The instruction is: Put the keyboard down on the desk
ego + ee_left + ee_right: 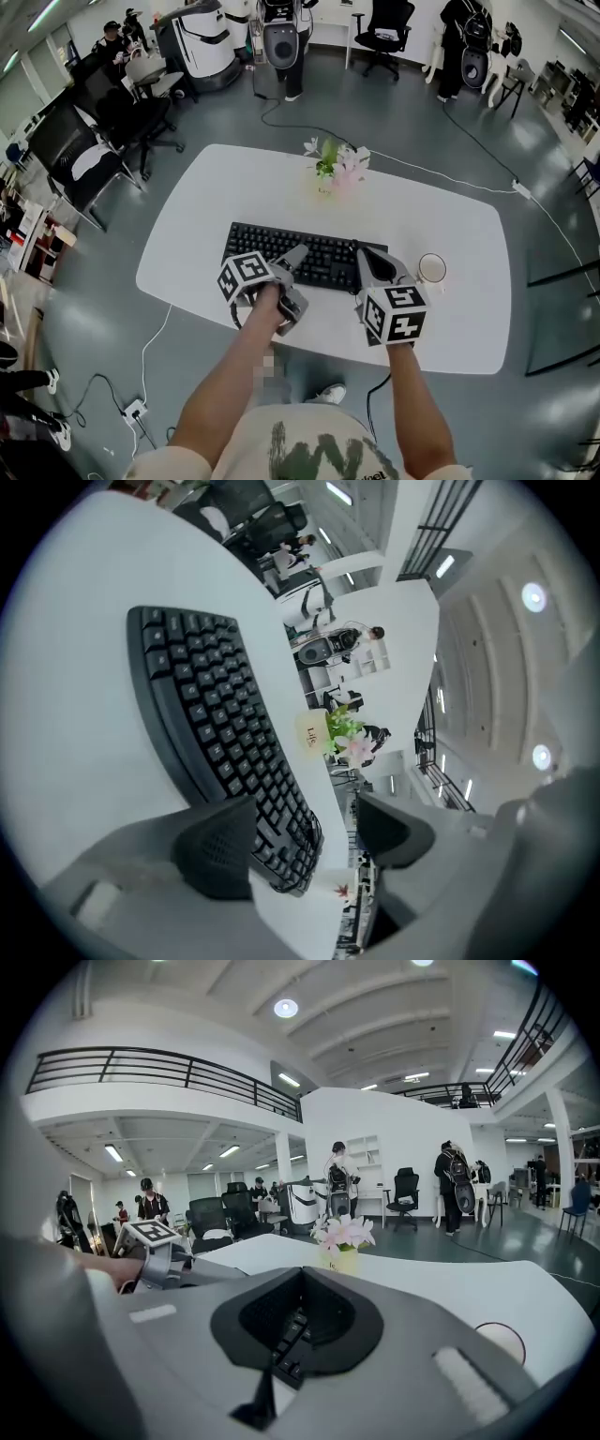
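Observation:
A black keyboard (300, 253) lies flat on the white desk (450, 309), lengthwise across my front. My left gripper (300, 279) stands open at its near edge, left of the middle; one finger reaches over the keys, the other hangs off the front. In the left gripper view the keyboard (216, 705) runs between the spread jaws of the gripper (305, 841), and the right pad is clear of it. My right gripper (359, 253) sits on the keyboard's right end. In the right gripper view its jaws (295, 1330) are drawn together, with keys (286, 1335) showing in the narrow gap.
A small vase of pink flowers (333, 169) stands behind the keyboard. A round white cup (432, 268) sits just right of the right gripper. Office chairs (84, 159) and floor cables surround the desk. People stand far off in the room.

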A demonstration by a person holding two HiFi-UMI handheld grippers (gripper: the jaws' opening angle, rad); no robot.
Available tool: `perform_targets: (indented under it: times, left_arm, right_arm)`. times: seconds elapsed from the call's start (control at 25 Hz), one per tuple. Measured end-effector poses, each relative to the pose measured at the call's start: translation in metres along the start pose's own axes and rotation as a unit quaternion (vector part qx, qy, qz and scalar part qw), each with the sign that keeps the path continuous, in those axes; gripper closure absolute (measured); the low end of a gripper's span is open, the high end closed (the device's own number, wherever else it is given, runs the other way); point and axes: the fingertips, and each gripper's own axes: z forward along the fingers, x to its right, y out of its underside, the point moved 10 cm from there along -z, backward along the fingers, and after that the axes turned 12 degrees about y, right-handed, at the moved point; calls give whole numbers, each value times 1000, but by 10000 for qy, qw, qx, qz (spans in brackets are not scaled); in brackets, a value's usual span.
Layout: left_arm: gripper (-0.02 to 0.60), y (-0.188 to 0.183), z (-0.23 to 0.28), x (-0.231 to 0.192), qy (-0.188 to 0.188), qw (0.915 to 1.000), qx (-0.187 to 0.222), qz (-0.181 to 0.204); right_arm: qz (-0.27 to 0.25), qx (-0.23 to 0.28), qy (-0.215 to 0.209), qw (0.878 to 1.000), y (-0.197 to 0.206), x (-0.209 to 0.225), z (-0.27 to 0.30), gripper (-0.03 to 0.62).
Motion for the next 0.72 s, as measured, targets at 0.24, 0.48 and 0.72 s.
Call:
perform_targets:
  times: [0.24, 0.48, 0.72]
  left_arm:
    - [299, -18, -5, 26, -129, 9912, -213, 1301]
    - [347, -31, -6, 60, -101, 9566, -467, 2874]
    - [396, -38, -4, 98, -5, 9097, -680, 4096]
  right_arm:
    - [1, 138, 67, 9999, -13, -1, -1, 595]
    - [39, 346, 178, 9992, -25, -1, -5, 595]
    - [6, 493, 305, 9983, -40, 2, -12, 595]
